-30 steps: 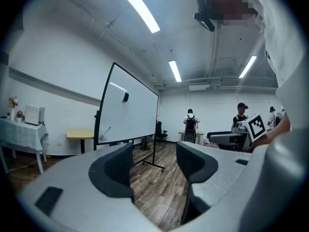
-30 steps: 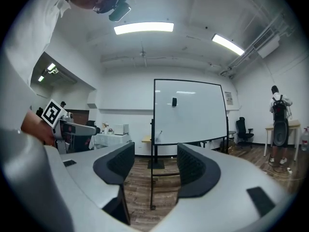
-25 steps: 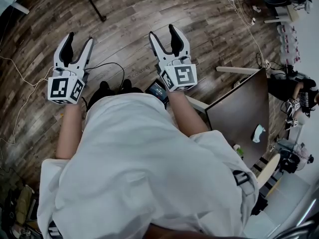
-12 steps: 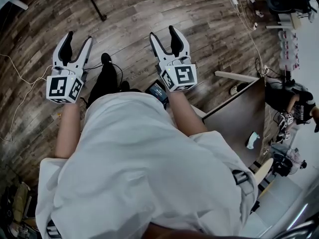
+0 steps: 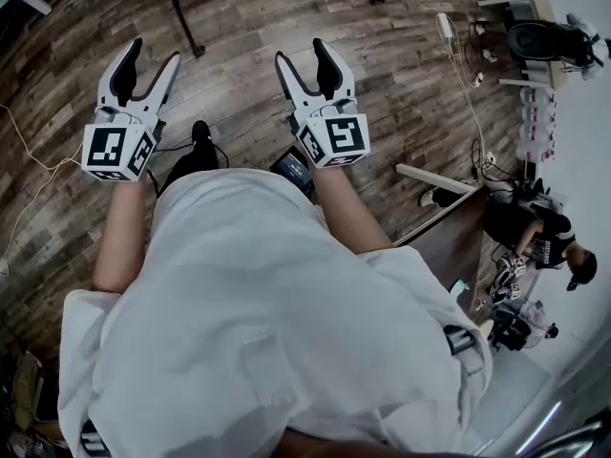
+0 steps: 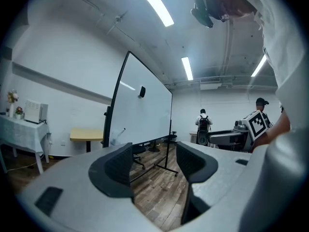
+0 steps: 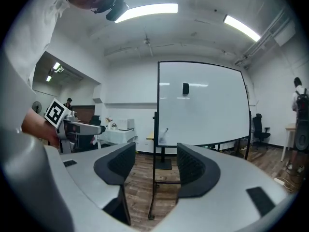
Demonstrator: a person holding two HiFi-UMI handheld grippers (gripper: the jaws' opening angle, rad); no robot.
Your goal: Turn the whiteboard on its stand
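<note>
The whiteboard (image 7: 203, 103) is a large white panel in a black frame on a rolling black stand, some way ahead of me. From the right gripper view I see it almost face on. The left gripper view shows the whiteboard (image 6: 145, 110) at a slant. In the head view only the stand's black feet (image 5: 179, 12) show, at the top edge. My left gripper (image 5: 151, 60) and right gripper (image 5: 303, 57) are held out side by side over the wood floor. Both are open and hold nothing. Neither touches the board.
A dark brown table (image 5: 449, 246) stands to my right, with a person in black (image 5: 530, 227) beyond it. Cables (image 5: 24, 151) trail over the floor at left. A yellow table (image 6: 87, 135) and a cloth-covered table (image 6: 24, 132) stand by the left wall.
I have walked forward: the floor slid down the head view and the stand's feet came closer at the top. Both grippers stayed open, held out in front.
</note>
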